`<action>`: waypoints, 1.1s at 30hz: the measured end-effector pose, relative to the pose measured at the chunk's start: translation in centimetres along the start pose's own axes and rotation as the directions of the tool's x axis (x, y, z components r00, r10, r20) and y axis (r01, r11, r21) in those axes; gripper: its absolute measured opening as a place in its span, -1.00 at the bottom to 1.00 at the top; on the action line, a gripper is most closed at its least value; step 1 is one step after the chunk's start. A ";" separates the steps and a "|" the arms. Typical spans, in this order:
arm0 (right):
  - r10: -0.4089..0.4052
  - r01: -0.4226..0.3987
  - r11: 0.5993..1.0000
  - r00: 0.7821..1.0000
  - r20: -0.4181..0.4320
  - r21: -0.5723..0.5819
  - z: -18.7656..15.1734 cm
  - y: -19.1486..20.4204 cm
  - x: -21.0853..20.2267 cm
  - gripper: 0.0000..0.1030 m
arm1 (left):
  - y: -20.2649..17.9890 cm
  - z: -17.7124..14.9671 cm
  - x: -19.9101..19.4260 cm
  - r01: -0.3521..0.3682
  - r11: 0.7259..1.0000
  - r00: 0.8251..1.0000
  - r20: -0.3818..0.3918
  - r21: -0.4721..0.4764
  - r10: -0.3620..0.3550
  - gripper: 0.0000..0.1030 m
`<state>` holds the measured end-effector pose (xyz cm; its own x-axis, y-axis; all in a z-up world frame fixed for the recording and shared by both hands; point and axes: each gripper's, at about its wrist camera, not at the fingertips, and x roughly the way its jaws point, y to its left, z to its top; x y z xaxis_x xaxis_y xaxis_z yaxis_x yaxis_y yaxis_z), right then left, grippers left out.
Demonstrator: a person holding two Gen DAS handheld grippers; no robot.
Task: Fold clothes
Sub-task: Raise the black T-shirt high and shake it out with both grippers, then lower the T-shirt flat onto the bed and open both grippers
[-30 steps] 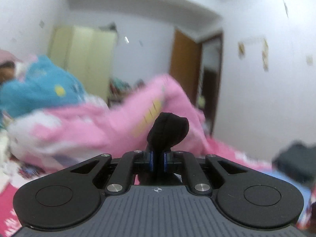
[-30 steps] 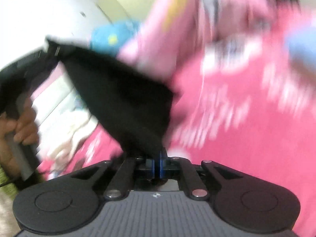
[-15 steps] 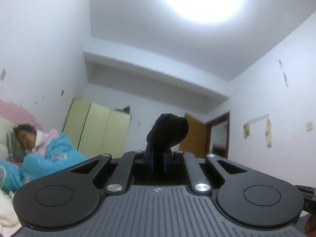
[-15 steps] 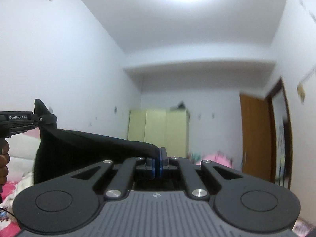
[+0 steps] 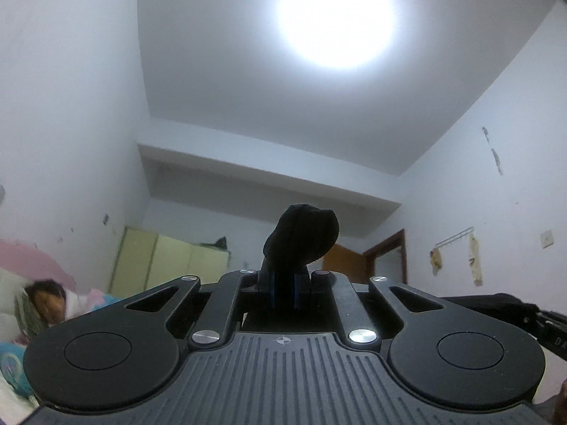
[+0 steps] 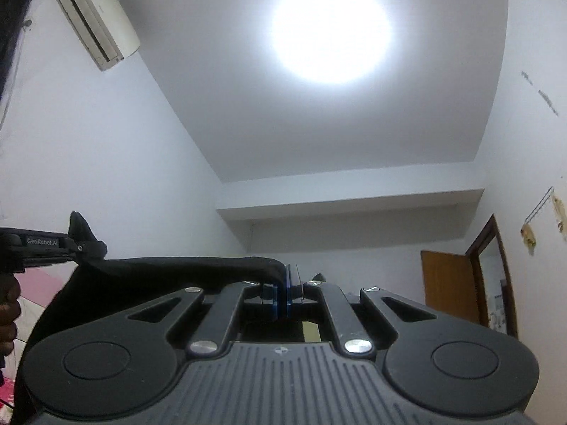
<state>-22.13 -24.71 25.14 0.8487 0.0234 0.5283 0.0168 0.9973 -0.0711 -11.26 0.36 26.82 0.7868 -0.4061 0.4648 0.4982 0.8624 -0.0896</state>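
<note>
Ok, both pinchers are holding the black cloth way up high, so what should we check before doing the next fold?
1. Left gripper shut on the black garment: ok, a bunched wad pokes out past its pads.
2. Right gripper shut on the garment's other end: ok.
3. Top edge pulled straight between the two grippers: ok, it runs across with only a slight sag.
4. Rest of the garment hanging free and flat: cannot tell, most of it is hidden below the right gripper.
5. Landing spot for the fold: cannot tell, both cameras face the ceiling light.
6. Person lying on the bed: ok, well off to the side.
</note>
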 end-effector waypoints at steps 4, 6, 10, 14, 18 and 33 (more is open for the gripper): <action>-0.006 0.005 1.000 1.000 -0.023 -0.011 -0.8 0.4 0.0 -0.91 | 0.3 -0.6 0.8 -0.019 1.000 1.000 -0.019 0.018 0.020 -0.85; -0.005 0.005 1.000 0.999 -0.046 -0.006 -1.4 0.5 0.4 -0.91 | 0.5 -1.3 1.8 -0.033 0.999 0.999 -0.037 0.027 0.034 -0.85; -0.011 0.010 1.000 0.994 -0.109 -0.008 -4.0 0.3 3.7 -0.91 | 1.8 -3.6 4.9 -0.068 0.996 0.995 -0.073 0.052 0.071 -0.85; -0.024 0.021 1.000 0.984 -0.178 -0.018 -7.4 0.0 7.7 -0.91 | 3.3 -6.7 9.4 -0.099 0.991 0.984 -0.139 0.092 0.111 -0.84; -0.037 0.032 0.999 0.964 -0.265 -0.024 -12.5 -0.4 13.0 -0.91 | 5.3 -11.3 15.4 -0.129 0.981 0.963 -0.217 0.144 0.158 -0.84; 0.048 0.054 0.995 0.456 -0.889 0.081 -48.1 -3.0 28.3 -0.15 | 13.5 -45.4 28.5 -0.070 0.943 0.433 -0.841 0.326 0.323 -0.29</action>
<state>27.29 -30.33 -0.39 0.8575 -0.0033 -0.5145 0.0194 0.9995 0.0259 34.41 -13.28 -1.15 0.8085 -0.1517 -0.5687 0.2958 0.9400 0.1698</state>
